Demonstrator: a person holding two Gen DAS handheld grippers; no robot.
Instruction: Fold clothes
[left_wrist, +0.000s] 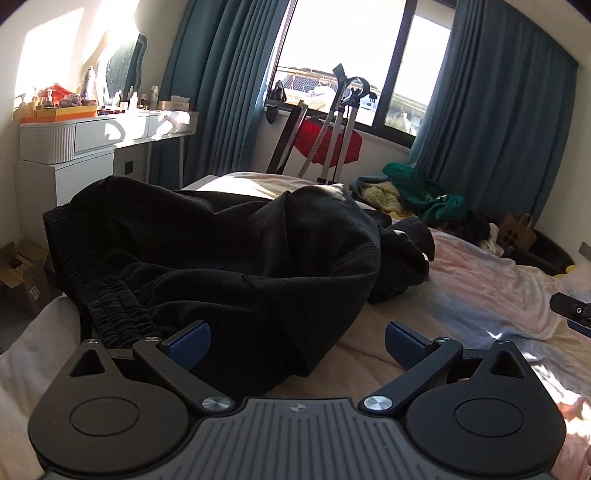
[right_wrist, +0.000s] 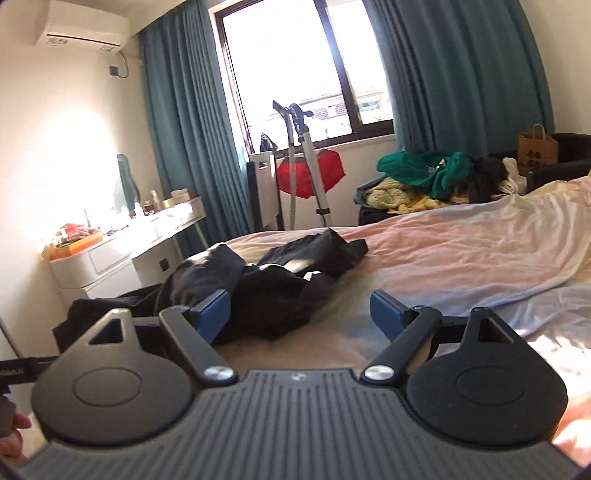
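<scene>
A black garment (left_wrist: 221, 258) with an elastic waistband lies crumpled on the pale bed sheet (left_wrist: 480, 288). My left gripper (left_wrist: 297, 341) hovers just in front of it, jaws wide open; a fold of the black cloth lies low between the blue pads without being pinched. In the right wrist view the same black garment (right_wrist: 277, 280) lies bunched ahead and to the left. My right gripper (right_wrist: 299, 312) stands open above the sheet (right_wrist: 461, 251) with nothing gripped. The tip of the right gripper shows at the right edge of the left wrist view.
A white dressing table (left_wrist: 103, 136) with bottles stands at the left by teal curtains (left_wrist: 221, 92). A garment steamer stand (left_wrist: 340, 125) and red item are under the window. A pile of green and yellow clothes (right_wrist: 424, 177) and a paper bag (right_wrist: 537, 147) lie beyond the bed.
</scene>
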